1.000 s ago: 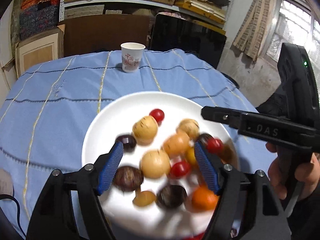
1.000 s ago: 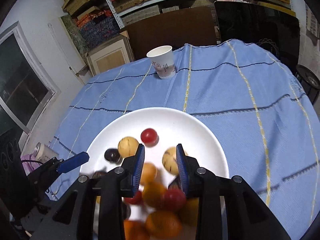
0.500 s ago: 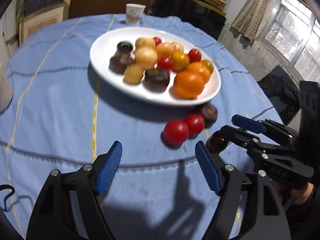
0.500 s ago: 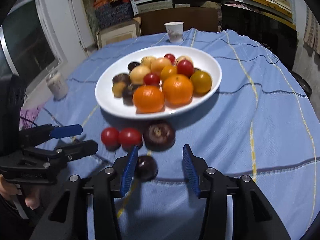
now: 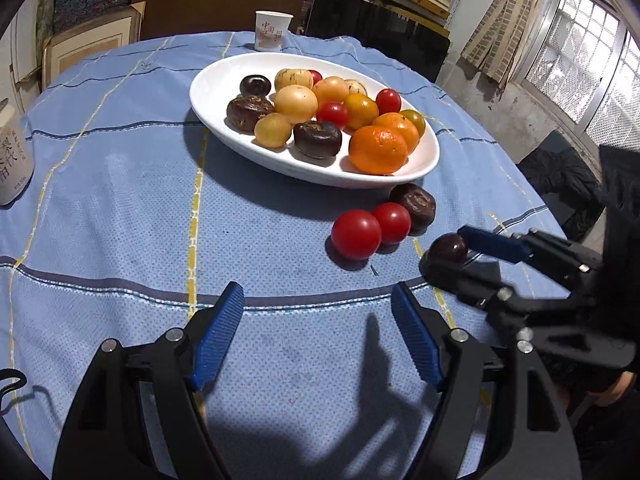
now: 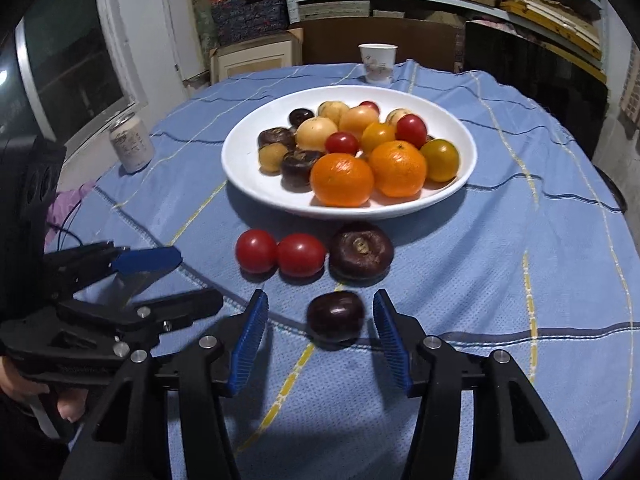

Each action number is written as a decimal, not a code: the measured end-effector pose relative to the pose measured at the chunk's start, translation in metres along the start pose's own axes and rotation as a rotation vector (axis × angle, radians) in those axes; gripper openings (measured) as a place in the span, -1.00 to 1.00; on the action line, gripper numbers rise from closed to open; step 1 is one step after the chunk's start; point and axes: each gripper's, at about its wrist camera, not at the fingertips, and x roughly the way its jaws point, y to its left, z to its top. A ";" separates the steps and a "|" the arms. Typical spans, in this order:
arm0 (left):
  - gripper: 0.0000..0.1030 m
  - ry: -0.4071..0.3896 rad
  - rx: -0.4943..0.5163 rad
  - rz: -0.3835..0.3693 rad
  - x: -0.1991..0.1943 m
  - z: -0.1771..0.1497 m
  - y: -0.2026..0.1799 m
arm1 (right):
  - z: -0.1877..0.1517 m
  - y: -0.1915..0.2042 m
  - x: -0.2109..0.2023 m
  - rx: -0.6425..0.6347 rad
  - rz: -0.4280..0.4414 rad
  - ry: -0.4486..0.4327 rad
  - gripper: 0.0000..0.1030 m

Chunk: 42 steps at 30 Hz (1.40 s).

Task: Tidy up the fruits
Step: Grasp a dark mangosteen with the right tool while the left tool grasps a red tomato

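Observation:
A white plate [image 6: 256, 136] holds oranges [image 6: 342, 179], cherry tomatoes, pale yellow fruits and dark brown ones. On the blue cloth in front of it lie two red tomatoes [image 6: 256, 250] [image 6: 301, 254] and a large dark brown fruit [image 6: 361, 250]. A small dark purple fruit [image 6: 335, 315] rests on the cloth between the pads of my right gripper [image 6: 320, 293]. The right jaws are opening and neither pad touches it. My left gripper [image 5: 317, 286] is open over bare cloth, left of the tomatoes [image 5: 355, 234], with nothing between its fingers.
A paper cup [image 6: 377, 62] stands behind the plate at the table's far edge. A white can [image 6: 131, 144] sits at the left. The round table drops off close on the right, beside a dark chair [image 5: 560, 176]. Shelves and boxes line the back wall.
Both grippers have drawn back from over the plate and sunk to the cloth in front of it. The right jaws have widened, leaving the small dark fruit lying free between them.

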 end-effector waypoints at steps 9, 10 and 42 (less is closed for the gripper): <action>0.50 0.004 -0.010 0.007 0.002 0.001 0.002 | 0.000 -0.006 0.013 0.002 0.014 0.067 -0.30; 0.50 0.004 -0.009 0.008 0.002 0.001 0.002 | 0.000 -0.004 0.013 -0.003 0.007 0.070 -0.30; 0.06 0.014 0.195 0.118 0.037 0.027 -0.038 | -0.010 -0.077 0.009 0.360 0.266 -0.017 -0.34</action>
